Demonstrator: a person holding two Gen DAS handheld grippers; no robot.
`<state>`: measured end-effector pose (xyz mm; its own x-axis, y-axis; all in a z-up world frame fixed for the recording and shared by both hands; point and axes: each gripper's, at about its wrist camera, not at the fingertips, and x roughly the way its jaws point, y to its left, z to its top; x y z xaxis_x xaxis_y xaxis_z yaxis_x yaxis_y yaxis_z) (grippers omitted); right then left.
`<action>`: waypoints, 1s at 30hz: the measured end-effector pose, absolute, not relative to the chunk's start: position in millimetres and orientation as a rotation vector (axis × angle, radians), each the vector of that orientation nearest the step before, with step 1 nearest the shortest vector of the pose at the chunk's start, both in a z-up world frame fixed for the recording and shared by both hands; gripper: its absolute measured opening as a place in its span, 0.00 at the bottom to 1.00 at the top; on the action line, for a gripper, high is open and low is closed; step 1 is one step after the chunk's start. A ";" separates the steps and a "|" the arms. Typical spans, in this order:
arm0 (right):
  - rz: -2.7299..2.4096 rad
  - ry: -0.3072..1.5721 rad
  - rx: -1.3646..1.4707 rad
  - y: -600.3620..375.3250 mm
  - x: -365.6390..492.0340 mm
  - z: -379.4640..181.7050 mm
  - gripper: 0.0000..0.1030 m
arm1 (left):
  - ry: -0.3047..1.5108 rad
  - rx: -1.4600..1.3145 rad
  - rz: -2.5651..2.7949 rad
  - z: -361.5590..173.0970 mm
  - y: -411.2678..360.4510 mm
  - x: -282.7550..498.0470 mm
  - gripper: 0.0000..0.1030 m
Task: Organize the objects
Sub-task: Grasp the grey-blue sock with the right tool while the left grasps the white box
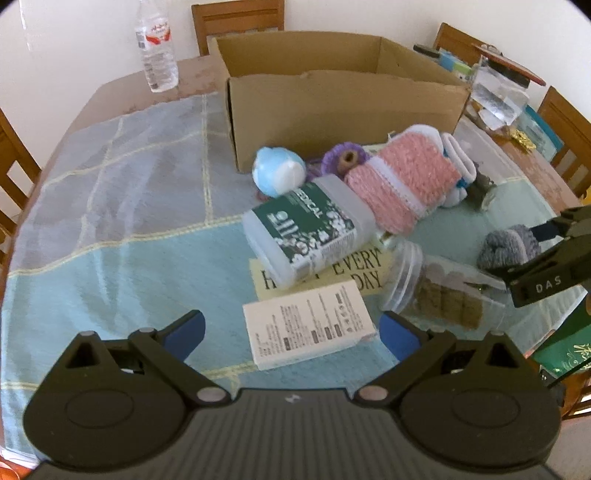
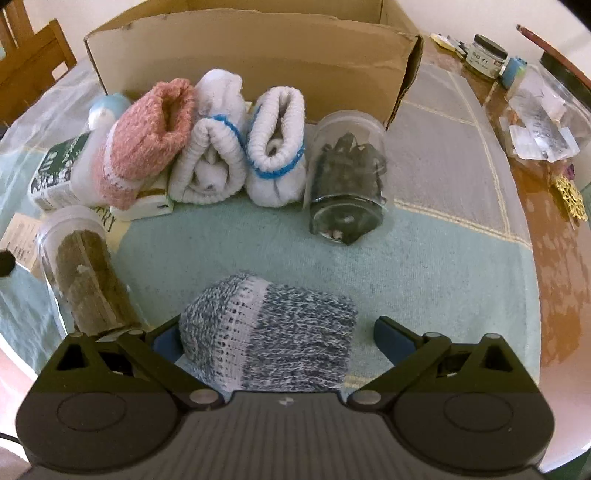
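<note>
My left gripper (image 1: 291,332) is open just above the tablecloth, and a white printed box (image 1: 308,334) lies flat between its blue fingertips. Beyond the box lie a green-labelled plastic container (image 1: 306,230), a pink rolled sock (image 1: 399,184) and a jar of brown pieces (image 1: 439,291). My right gripper (image 2: 280,338) is open around a grey-blue knitted sock roll (image 2: 269,332), one finger on each side. In the left wrist view the right gripper (image 1: 521,254) reaches over that grey sock (image 1: 508,245). An open cardboard box (image 2: 251,55) stands behind everything.
Two white socks with blue bands (image 2: 210,155) (image 2: 277,147), the pink sock (image 2: 147,144) and a jar of dark contents (image 2: 347,173) line the box front. A water bottle (image 1: 157,48) stands far left. Clutter (image 2: 539,122) fills the table's right edge; wooden chairs (image 1: 236,22) surround it.
</note>
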<state>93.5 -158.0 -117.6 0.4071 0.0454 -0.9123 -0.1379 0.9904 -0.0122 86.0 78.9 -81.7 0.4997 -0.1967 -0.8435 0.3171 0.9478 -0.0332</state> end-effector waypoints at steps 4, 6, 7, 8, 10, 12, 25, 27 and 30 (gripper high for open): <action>0.114 1.126 -0.089 -158.4 91.4 -116.9 1.00 | 1.018 0.091 -0.305 -91.8 77.0 90.1 0.97; 0.117 1.112 -0.090 -158.7 89.8 -116.6 1.00 | 1.028 0.078 -0.297 -97.8 75.8 93.1 0.97; 0.118 1.107 -0.091 -158.8 89.3 -116.4 1.00 | 1.033 0.072 -0.293 -100.2 75.7 94.4 0.97; 0.119 1.103 -0.092 -159.0 89.0 -116.1 1.00 | 1.037 0.070 -0.286 -102.8 75.6 95.8 0.97; 0.123 1.093 -0.094 -159.2 87.9 -116.4 1.00 | 1.044 0.082 -0.269 -105.9 75.5 97.1 0.97; 0.131 1.084 -0.098 -158.8 85.5 -118.0 1.00 | 1.046 0.106 -0.255 -106.8 77.7 96.5 0.97; 0.154 1.053 -0.144 -155.4 62.5 -120.6 1.00 | 1.023 0.125 -0.213 -116.0 86.2 99.2 1.00; 0.155 1.056 -0.145 -156.2 58.3 -121.5 1.00 | 1.024 0.119 -0.206 -115.4 87.1 100.1 1.00; 0.149 1.059 -0.102 -162.0 56.7 -122.2 1.00 | 1.020 0.117 -0.205 -115.0 87.8 98.9 1.00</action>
<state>56.7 -162.0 -122.2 0.4807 0.0732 -0.8738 -0.1711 0.9852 -0.0115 98.9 87.8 -115.0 0.5068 -0.1153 -0.8543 0.2240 0.9746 0.0014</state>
